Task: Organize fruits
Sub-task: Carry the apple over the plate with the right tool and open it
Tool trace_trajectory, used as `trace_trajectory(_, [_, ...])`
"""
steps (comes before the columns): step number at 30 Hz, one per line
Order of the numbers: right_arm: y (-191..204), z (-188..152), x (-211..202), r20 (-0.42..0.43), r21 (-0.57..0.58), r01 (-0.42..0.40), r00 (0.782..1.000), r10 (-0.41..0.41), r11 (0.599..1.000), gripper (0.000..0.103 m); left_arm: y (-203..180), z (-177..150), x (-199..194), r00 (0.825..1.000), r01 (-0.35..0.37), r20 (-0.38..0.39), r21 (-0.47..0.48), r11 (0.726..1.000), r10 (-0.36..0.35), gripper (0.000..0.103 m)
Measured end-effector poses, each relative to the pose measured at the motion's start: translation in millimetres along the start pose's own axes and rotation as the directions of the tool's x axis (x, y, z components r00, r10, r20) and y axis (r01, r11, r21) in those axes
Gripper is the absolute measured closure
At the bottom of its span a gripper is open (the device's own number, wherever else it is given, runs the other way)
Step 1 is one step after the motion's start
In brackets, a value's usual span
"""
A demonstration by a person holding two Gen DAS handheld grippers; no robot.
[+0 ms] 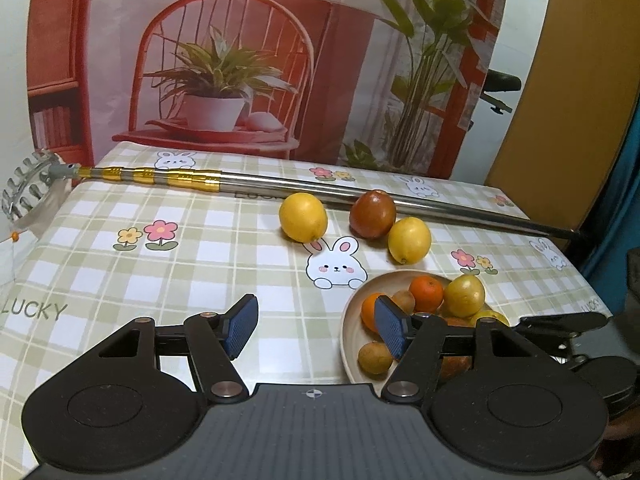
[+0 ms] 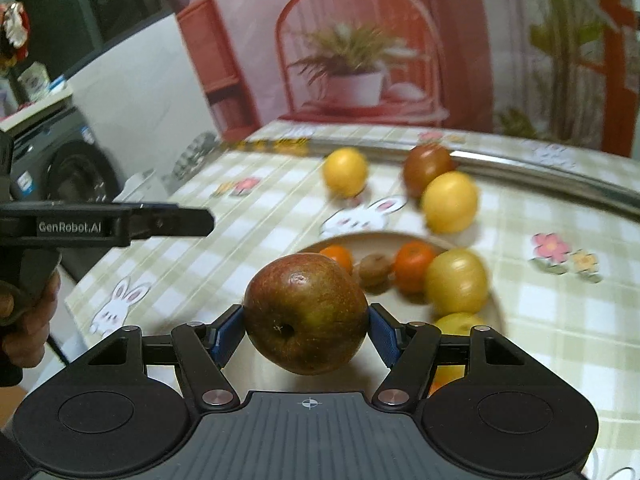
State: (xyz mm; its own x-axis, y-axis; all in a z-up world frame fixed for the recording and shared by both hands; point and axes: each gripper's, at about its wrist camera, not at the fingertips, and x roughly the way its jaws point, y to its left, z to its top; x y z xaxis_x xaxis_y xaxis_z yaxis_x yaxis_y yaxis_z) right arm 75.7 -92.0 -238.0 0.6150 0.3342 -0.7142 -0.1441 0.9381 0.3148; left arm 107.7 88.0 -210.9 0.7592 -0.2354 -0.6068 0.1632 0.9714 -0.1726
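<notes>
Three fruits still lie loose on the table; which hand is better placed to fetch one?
Left: its gripper is open and empty, while the right gripper is shut on an apple.

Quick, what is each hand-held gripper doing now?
Left hand-held gripper: open, holding nothing.
Right hand-held gripper: closed on a brownish apple.

Both cams ride on the grippers, angled down across the table toward the backdrop. Left wrist view sits just left of the plate; right wrist view hangs close over it. Both catch the plate and the fruit behind it.
</notes>
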Motion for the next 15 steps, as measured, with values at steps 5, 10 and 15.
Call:
trace_trajectory(5, [8,-1,15,-0.059,0.000,-0.016,0.998,0.016,1.000,0.040,6,-3,1,1.000,-0.010,-0.008,-0.014,1.000,0.010,0.036])
trace_trajectory(10, [11,1,22,-0.085,-0.006,-0.026,0.996,0.025,1.000,0.040,10,-5,5,0.999,-0.027,-0.019,-0.027,0.999,0.026,0.035])
trace_trajectory(15, [10,1,28,-0.105,-0.005,-0.037,0.994,0.037,0.999,0.040,11,-5,7,0.999,-0.039,-0.029,-0.033,0.999,0.038,0.035])
